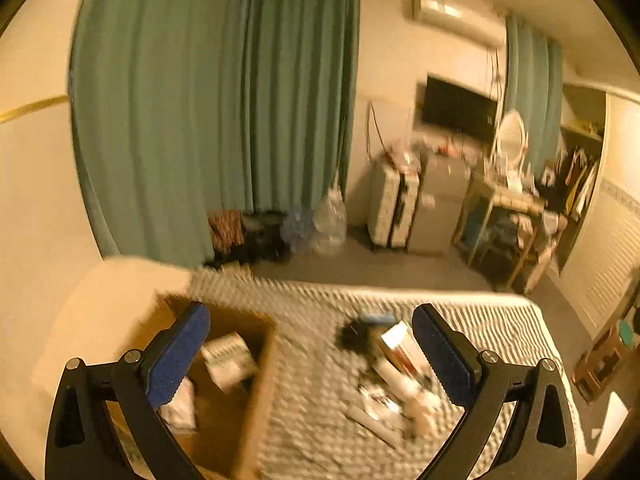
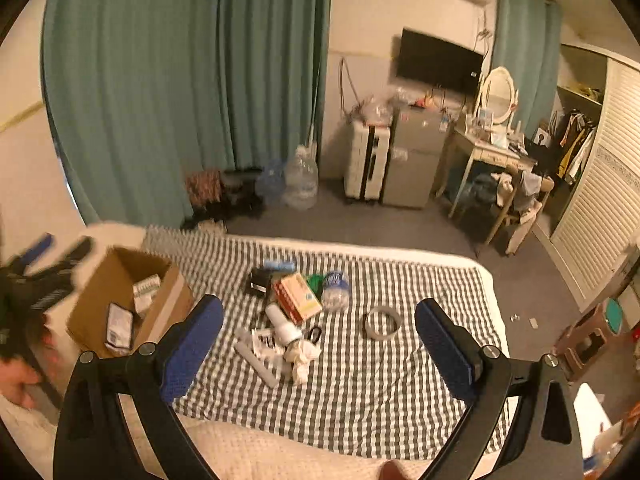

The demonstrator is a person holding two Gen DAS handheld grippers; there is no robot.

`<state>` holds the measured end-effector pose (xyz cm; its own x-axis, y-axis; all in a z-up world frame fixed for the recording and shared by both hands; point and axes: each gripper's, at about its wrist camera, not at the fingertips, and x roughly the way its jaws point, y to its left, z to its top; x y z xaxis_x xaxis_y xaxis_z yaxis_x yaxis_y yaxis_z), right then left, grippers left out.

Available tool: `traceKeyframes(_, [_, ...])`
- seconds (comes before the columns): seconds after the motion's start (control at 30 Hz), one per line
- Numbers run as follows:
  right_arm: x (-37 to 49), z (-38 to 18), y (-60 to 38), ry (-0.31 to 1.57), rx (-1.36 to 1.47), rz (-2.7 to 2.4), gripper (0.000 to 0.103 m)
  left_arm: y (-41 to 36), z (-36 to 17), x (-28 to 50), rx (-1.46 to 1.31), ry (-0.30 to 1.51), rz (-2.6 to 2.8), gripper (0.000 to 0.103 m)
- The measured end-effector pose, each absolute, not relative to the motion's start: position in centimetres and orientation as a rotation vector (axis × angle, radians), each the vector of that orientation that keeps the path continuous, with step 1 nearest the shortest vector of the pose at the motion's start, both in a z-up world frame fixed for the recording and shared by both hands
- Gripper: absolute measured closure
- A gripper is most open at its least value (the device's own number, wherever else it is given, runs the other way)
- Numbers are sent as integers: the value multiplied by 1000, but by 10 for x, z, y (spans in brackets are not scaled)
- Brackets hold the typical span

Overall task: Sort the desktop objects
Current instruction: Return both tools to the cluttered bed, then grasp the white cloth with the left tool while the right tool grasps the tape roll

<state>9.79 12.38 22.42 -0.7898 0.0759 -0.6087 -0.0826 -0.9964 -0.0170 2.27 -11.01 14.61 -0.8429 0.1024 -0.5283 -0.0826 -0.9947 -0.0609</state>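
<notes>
Both your left gripper (image 1: 311,354) and right gripper (image 2: 319,338) hang with jaws spread wide and nothing between the pads, so you're free to choose from the pile on the checked bed cover (image 2: 400,400), right of the cardboard box (image 2: 160,316). The one orange carton (image 2: 298,297) looks light and stiff, so pinch its long flat sides; the one plastic bottle (image 2: 335,290) is slick and round, take it mid-body. The single tape ring (image 2: 382,322) lies apart to the right, the crumpled tissue (image 2: 303,356) is soft, and the box already holds two or three packets.
</notes>
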Motion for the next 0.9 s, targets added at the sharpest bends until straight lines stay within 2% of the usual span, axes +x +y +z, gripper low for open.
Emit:
traceKeyframes(0.13, [112,191,157,119,-949,2889,6,-61,77,33,-1102,-90,2893,0])
traceKeyframes(0.27, [120,130,192,242,-910,2899,6,-26,-7,37,-1354,-330,2876,0])
traceKeyframes(0.37, [110,89,229,264,-937,2845,6,3,-47,21,-1559,-493,2812,0])
traceKeyframes(0.43, [85,69,258,261,-1026,2816,6,29,-59,11,-1632,-464,2902,0])
traceKeyframes(0.53, [64,44,300,351,-1027,2794,6,78,-81,-5,-1662,-251,3059,0])
traceKeyframes(0.63, [58,7,331,436,-1061,2813,6,125,-108,-12,-1517,20,2842,0])
traceKeyframes(0.8, [23,-72,357,475,-1176,2768,6,122,-119,-33,-1561,35,2694,0])
traceKeyframes(0.9, [-11,-104,363,615,-1264,2757,6,107,-143,-46,-1718,-12,2700,0])
